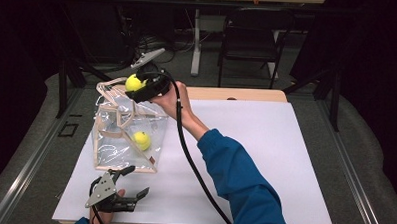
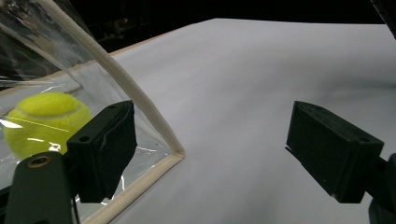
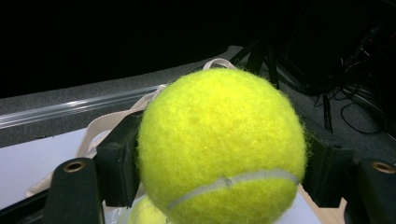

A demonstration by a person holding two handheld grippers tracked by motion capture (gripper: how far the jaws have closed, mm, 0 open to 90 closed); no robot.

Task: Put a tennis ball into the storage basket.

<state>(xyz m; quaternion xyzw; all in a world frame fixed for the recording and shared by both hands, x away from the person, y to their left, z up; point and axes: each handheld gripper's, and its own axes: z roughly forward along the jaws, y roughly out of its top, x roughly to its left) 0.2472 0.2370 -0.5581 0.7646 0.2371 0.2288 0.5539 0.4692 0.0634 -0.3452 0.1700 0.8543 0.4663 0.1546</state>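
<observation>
Our right hand-held gripper clamps 1 tennis ball above the clear bag at far left, where a second ball lies. Left hand-held gripper stands open near it on the worktop. With the soft bag unheld, the ball may hit its rim and roll away.

Fuzzy felt tennis ball, glossy clear plastic bag with cloth trim, matt white table sheet
</observation>
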